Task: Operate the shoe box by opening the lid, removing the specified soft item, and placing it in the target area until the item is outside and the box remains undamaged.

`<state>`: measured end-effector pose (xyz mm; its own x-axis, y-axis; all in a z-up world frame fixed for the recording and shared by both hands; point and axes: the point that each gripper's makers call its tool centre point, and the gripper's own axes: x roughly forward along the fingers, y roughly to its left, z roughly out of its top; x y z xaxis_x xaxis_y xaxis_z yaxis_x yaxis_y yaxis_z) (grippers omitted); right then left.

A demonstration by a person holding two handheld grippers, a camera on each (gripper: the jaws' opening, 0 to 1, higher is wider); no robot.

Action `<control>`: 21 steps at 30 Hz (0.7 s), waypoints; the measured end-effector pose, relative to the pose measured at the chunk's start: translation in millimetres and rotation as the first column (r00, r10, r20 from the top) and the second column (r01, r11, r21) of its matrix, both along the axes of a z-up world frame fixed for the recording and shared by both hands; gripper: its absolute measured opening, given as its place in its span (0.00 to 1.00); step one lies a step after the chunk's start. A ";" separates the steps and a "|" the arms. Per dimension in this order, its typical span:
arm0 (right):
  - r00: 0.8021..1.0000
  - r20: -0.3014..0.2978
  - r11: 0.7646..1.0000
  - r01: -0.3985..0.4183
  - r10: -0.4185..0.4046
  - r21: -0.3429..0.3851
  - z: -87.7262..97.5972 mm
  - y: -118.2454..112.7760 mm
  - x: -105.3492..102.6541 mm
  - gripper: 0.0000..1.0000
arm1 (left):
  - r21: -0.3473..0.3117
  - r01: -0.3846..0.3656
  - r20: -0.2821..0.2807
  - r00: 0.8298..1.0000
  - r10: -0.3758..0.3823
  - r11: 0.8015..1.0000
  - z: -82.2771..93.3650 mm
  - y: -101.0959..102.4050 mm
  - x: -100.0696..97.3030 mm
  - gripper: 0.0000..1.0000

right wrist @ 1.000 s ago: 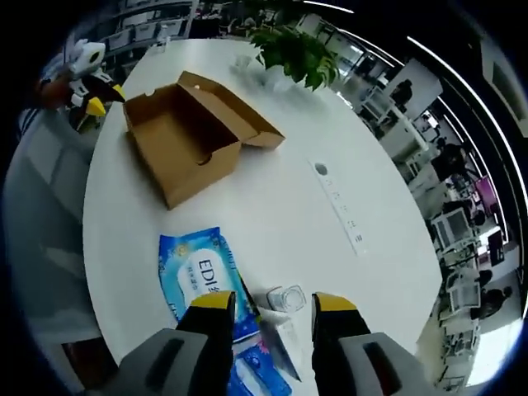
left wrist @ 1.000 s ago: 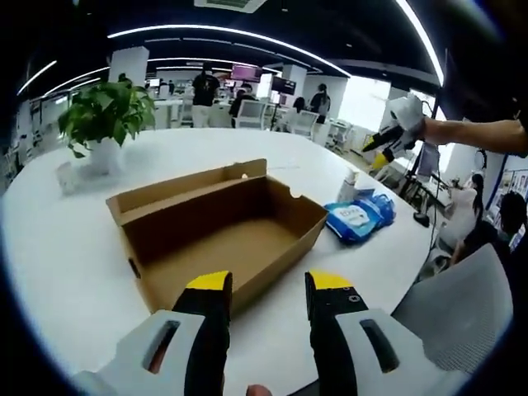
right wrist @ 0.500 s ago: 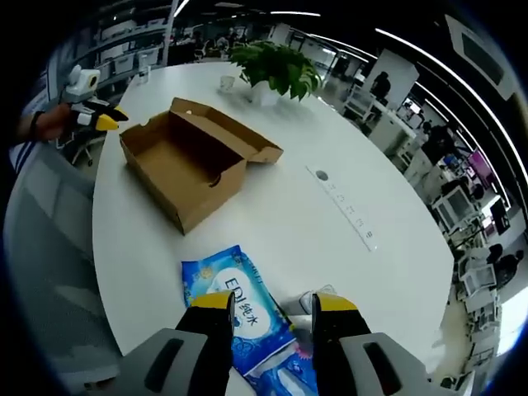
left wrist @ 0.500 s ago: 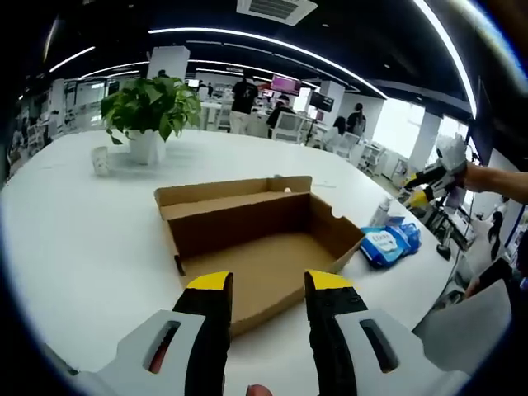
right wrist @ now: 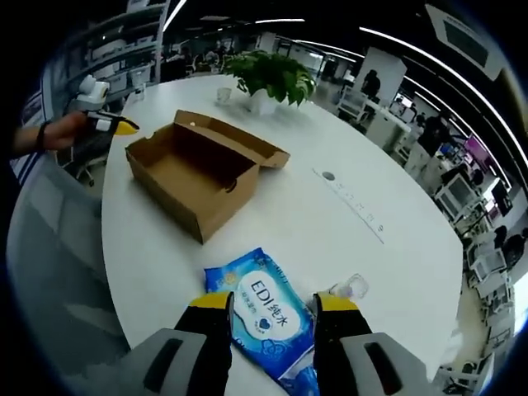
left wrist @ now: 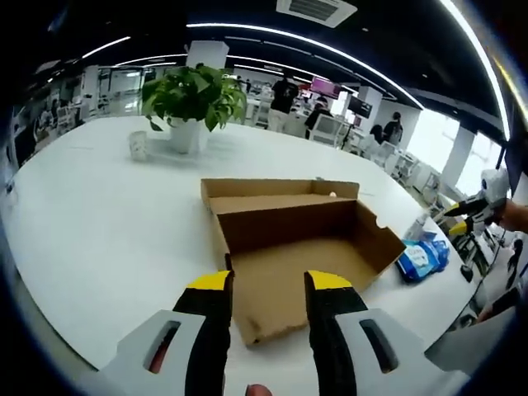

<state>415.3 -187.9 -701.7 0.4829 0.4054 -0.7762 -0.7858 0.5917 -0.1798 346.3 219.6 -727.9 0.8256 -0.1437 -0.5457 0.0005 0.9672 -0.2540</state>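
Nearest in the right gripper view, the right gripper (right wrist: 273, 307) hangs with its yellow-tipped jaws spread and empty over a soft blue plastic pack of wipes with white lettering (right wrist: 270, 318), which lies flat on the table with a small clear bottle (right wrist: 350, 286) just beside it. That pack appears to be the soft item, and it is already outside the box, so the removal looks done; whether this spot is the target area cannot be told.

In the left gripper view, the left gripper (left wrist: 267, 289) is likewise spread and holds nothing, its tips poised over the near end of the brown cardboard shoe box (left wrist: 299, 243). The box stands open and empty, its lid folded back flat behind it, with no visible tears or crushed walls. The blue pack (left wrist: 423, 256) lies near its far right corner.

The box sits on a large round white table (left wrist: 99, 214). Farther back stand a leafy green plant in a white pot (left wrist: 194, 103) and a small cup (left wrist: 137, 146). Beyond is an open office with desks, people and curved ceiling light strips.
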 end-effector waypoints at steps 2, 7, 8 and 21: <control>1.000 0.001 1.000 0.009 -0.009 0.009 -1.6 1.0 -3.9 0.36 | 0.005 -0.021 -0.015 1.000 0.021 1.000 -5.0 4.2 1.2 0.36; 1.000 -0.007 0.999 0.029 -0.029 0.028 -6.9 3.1 -13.7 0.36 | -0.001 -0.049 -0.048 0.998 0.049 0.999 -14.6 7.9 2.7 0.38; 0.999 -0.013 0.999 0.036 -0.035 0.041 -7.9 4.0 -16.7 0.36 | -0.002 -0.056 -0.056 0.997 0.056 0.998 -16.9 9.0 2.7 0.41; 0.994 -0.050 0.989 0.100 -0.096 0.109 -18.3 -1.3 -39.1 0.37 | -0.018 -0.067 -0.110 0.992 0.064 0.998 -38.2 10.4 1.2 0.37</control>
<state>376.2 -189.2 -720.0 0.4907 0.4427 -0.7505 -0.7288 0.6806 -0.0750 347.5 230.0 -766.1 0.7695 -0.1041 -0.6301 -0.0915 0.9585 -0.2700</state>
